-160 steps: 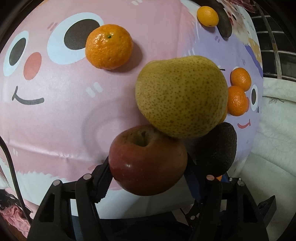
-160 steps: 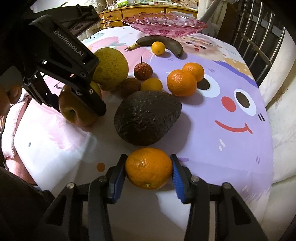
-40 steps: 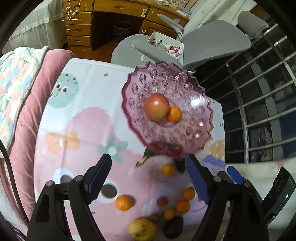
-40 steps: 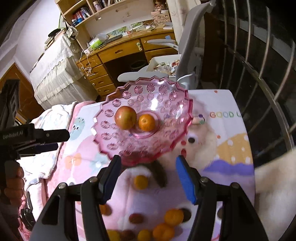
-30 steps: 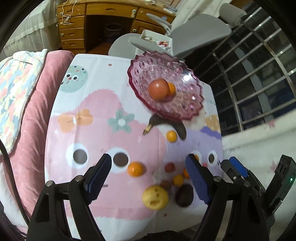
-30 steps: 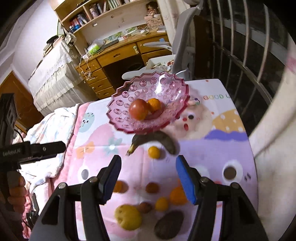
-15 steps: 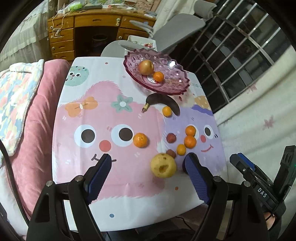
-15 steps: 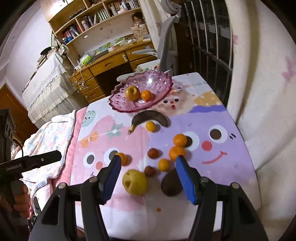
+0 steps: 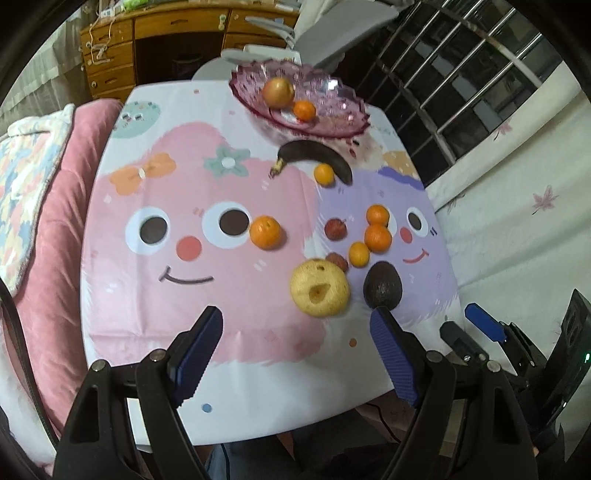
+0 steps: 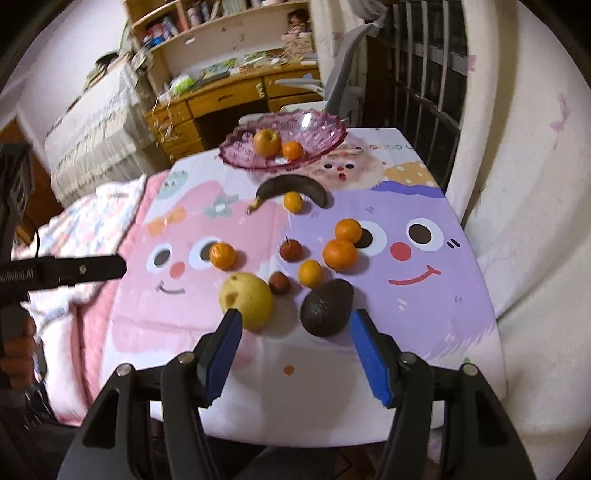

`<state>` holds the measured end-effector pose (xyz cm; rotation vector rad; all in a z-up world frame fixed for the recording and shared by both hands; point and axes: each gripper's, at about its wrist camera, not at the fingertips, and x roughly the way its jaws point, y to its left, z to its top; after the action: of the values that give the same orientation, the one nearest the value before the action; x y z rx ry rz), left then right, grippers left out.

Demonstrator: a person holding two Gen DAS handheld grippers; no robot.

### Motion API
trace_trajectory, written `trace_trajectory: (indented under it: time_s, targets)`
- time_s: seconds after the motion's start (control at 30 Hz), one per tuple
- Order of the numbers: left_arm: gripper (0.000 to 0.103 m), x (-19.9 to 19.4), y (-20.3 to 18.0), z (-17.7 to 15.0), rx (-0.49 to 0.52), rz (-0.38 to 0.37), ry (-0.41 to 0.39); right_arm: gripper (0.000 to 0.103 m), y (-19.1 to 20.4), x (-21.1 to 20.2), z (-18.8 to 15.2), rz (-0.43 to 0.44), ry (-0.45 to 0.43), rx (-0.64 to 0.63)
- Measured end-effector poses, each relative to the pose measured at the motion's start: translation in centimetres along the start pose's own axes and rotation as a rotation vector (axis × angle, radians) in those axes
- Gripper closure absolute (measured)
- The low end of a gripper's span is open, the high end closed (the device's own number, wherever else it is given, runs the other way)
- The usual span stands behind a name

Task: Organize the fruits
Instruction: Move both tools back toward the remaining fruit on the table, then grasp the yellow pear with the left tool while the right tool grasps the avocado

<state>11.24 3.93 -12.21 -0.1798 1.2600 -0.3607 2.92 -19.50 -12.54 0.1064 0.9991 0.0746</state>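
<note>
A pink glass bowl (image 9: 334,122) (image 10: 317,147) at the table's far end holds an apple (image 9: 278,92) (image 10: 266,142) and one orange (image 9: 304,110) (image 10: 292,150). Loose on the cartoon cloth lie a dark banana (image 9: 314,157) (image 10: 291,187), several oranges, a yellow pear (image 9: 319,287) (image 10: 246,300), a dark avocado (image 9: 382,285) (image 10: 326,307) and two small reddish fruits. My left gripper (image 9: 295,354) is open and empty, high above the near edge. My right gripper (image 10: 295,350) is open and empty too, above the pear and avocado.
A pink cushion (image 9: 48,258) borders the table's left side. A wooden desk (image 10: 229,98) and a grey chair (image 9: 332,26) stand behind the bowl. Metal bars (image 10: 417,74) line the right. The right gripper's body (image 9: 517,343) shows at the lower right of the left wrist view.
Both grippers have drawn back from the bowl toward the near table edge, so the whole table with the loose fruit has come into view. Neither gripper's opening has changed.
</note>
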Motion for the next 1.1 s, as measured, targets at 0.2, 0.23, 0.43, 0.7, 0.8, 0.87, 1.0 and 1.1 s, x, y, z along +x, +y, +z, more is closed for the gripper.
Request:
trace_trajectory:
  time_s: [0.2, 0.23, 0.43, 0.7, 0.8, 0.87, 1.0, 1.1]
  targets:
    - [0.021, 3.9, -1.5, 0.0, -0.051, 0.028, 0.071, 0.04, -0.2, 2.2, -0.9, -0.021, 0.056, -0.177]
    - [0.021, 4.6, -1.8, 0.0, -0.064, 0.031, 0.083, 0.039, -0.3, 2.6, -1.0, -0.021, 0.065, -0.2]
    - [0.015, 8.0, -2.7, 0.0, -0.153, 0.048, 0.118, 0.034, -1.0, 5.5, -1.4, -0.008, 0.137, -0.401]
    - [0.014, 11.9, -2.8, 0.2, -0.315, 0.08, 0.121, 0.033, -2.1, 8.0, -0.7, 0.045, 0.061, -0.653]
    - [0.014, 13.2, -2.7, 0.0, -0.37, 0.09, 0.119, 0.033, -2.4, 8.8, -0.7, 0.084, 0.035, -0.734]
    - [0.014, 13.9, -2.7, 0.0, -0.394, 0.096, 0.116, 0.033, -2.6, 9.4, -0.6, 0.116, 0.03, -0.758]
    - [0.014, 15.2, -2.6, 0.0, -0.43, 0.111, 0.121, 0.021, -3.0, 10.7, -0.5, 0.184, 0.03, -0.766]
    - [0.014, 15.9, -2.6, 0.2, -0.447, 0.12, 0.131, 0.015, -3.0, 11.8, -0.5, 0.244, 0.07, -0.759]
